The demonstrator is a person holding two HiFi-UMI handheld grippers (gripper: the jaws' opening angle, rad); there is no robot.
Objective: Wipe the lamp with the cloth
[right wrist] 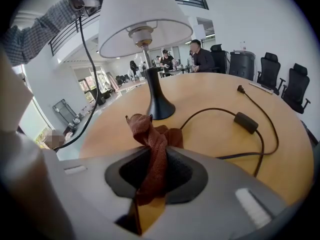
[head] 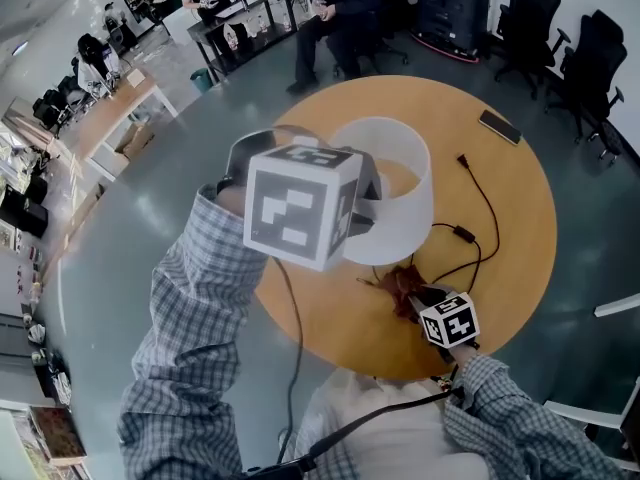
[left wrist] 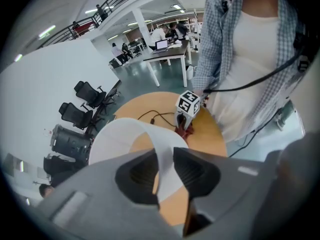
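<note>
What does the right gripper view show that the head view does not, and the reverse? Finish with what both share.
Only the right gripper view: the lamp's black base and stem under the white lampshade, and the right claw with jaws shut on the brown cloth. Only the head view: the two marker cubes, large and small, and the table's whole round outline. Both: the lampshade, the cloth, the black cord and the wooden table.
</note>
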